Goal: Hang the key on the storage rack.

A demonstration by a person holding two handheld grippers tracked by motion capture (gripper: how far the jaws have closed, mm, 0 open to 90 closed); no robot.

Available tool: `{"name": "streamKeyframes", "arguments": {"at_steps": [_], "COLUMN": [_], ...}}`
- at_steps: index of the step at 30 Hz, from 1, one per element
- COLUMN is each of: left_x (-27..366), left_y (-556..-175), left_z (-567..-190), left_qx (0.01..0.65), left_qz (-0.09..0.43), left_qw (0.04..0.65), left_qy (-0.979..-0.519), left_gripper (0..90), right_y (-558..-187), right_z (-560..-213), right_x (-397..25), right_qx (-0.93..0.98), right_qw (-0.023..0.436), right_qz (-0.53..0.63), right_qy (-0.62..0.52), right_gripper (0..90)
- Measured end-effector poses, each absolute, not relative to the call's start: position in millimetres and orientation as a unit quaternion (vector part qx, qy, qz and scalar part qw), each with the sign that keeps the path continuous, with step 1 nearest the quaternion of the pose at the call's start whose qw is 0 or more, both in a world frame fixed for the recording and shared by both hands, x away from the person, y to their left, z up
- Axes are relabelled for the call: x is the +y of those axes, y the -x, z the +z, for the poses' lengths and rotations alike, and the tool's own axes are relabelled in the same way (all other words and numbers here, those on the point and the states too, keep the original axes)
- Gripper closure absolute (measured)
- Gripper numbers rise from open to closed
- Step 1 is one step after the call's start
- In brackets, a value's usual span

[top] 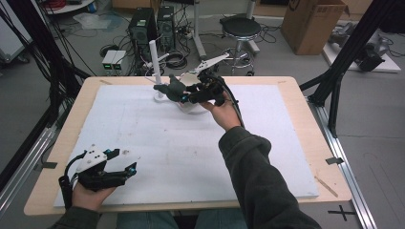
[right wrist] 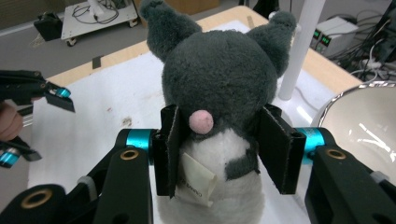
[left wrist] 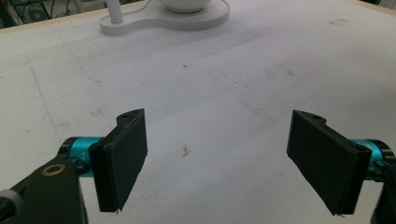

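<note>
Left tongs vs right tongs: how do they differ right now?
The left tongs stand wide open with nothing between the pads; the right tongs are shut on the grey plush toy. The left tongs sit at the table's near left corner, the right tongs at the far side by the white bowl. Both have black pads and teal fittings.

The person's right arm in a dark green sleeve [top: 258,176] reaches far forward, its black 2-jaw right gripper [right wrist: 223,154] clamped with both pads pressed inward, while the black left gripper [left wrist: 224,161] rests low near the body, jaws spread wide apart
</note>
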State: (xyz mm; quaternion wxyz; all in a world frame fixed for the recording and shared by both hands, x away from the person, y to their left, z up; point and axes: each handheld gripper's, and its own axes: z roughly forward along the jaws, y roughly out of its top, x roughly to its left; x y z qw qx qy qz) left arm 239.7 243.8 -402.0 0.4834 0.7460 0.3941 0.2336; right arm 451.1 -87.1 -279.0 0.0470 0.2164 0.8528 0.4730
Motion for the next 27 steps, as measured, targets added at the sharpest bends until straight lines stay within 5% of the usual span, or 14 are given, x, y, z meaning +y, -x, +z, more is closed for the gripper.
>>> {"name": "streamKeyframes", "arguments": {"at_steps": [27], "left_x": [244], "left_y": [-240], "left_z": [-402], "left_qx": [0.396], "left_qz": [0.232], "left_qw": [0.485], "left_qy": [-0.745], "left_gripper": [20.7], "right_y": [-473], "right_z": [-264], "right_x": [-64], "right_qx": [0.847], "right_qw": [0.062], "right_qz": [0.477], "right_qy": [-0.228], "right_gripper": [53.4]}}
